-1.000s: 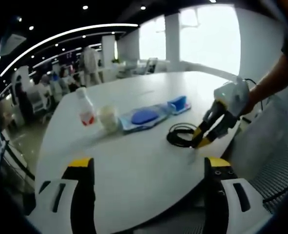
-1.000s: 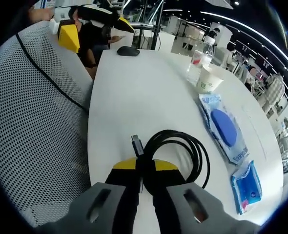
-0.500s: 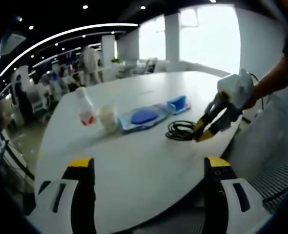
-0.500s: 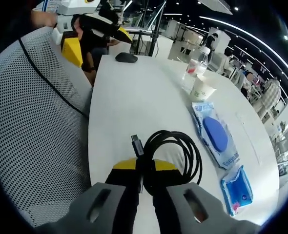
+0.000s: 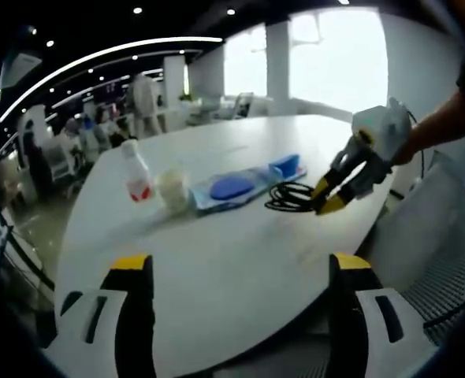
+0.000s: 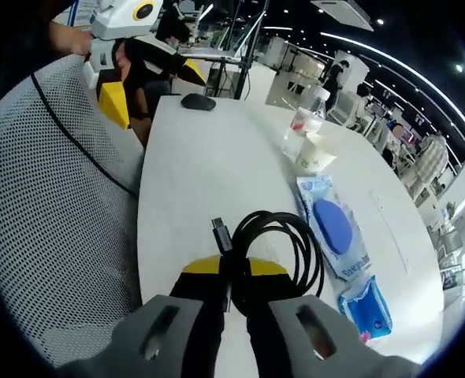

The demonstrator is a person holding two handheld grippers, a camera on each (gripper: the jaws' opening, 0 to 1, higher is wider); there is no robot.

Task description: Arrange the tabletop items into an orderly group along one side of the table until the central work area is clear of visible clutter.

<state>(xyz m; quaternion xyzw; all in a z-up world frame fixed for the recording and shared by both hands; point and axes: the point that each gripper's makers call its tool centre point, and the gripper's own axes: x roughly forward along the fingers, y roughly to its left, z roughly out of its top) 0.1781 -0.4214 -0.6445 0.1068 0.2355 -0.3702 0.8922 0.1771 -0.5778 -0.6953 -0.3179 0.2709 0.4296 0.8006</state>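
A coiled black cable (image 6: pixel 278 246) with a plug end (image 6: pixel 219 228) hangs in my right gripper (image 6: pixel 232 269), which is shut on it just above the white table (image 6: pixel 193 173). In the left gripper view the right gripper (image 5: pixel 329 201) holds the cable (image 5: pixel 286 197) beside a large blue wipes pack (image 5: pixel 231 187) and a small blue pack (image 5: pixel 288 166). A paper cup (image 5: pixel 174 189) and a red-labelled bottle (image 5: pixel 138 178) stand left of them. My left gripper (image 5: pixel 240 268) is open over the table's near edge, holding nothing.
A black mouse (image 6: pixel 197 101) lies at the table's far end in the right gripper view. A mesh chair (image 6: pixel 51 220) stands along the table's edge. The bottle (image 6: pixel 304 118), cup (image 6: pixel 314 155), wipes pack (image 6: pixel 333 228) and small pack (image 6: pixel 366 305) form a row.
The right gripper has lifted the cable off the table and carried it toward the blue packs. The left gripper has not moved.
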